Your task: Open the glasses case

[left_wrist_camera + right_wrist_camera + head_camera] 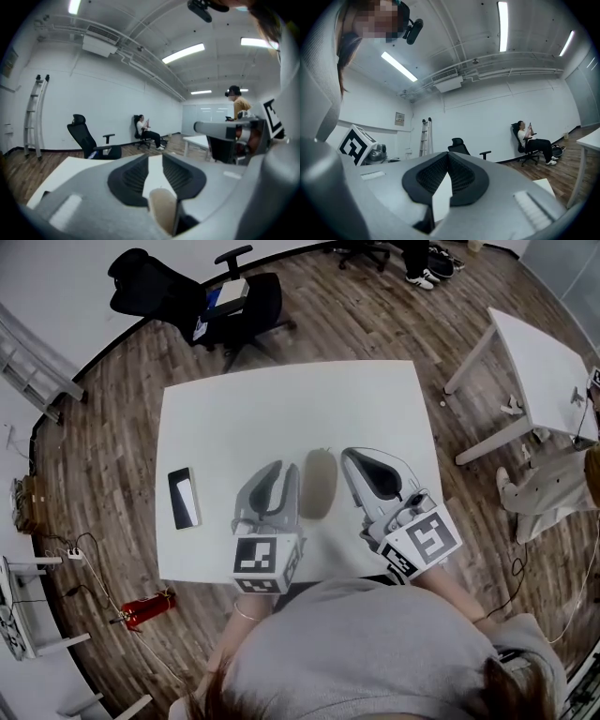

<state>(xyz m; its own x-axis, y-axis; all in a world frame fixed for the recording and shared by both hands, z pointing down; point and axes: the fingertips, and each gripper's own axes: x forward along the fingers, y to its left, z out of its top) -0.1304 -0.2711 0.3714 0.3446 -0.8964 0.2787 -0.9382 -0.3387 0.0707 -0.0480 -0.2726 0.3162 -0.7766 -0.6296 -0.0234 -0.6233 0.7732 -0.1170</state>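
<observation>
The glasses case (319, 482), a taupe oval shell, lies closed on the white table (281, 399) between my two grippers. My left gripper (284, 468) lies close along the case's left side. In the left gripper view its jaws (155, 157) stand a narrow gap apart, and a tan piece of the case (161, 211) shows low in that gap, with no pad pressing on it that I can see. My right gripper (349, 454) lies just right of the case. Its tips (449, 154) meet with nothing between them.
A dark phone-like slab (185, 498) lies at the table's left edge. A black office chair (225, 301) stands beyond the far edge, and a second white table (544, 362) at the right. A red object (145, 608) lies on the floor. A seated person (147, 131) is far off.
</observation>
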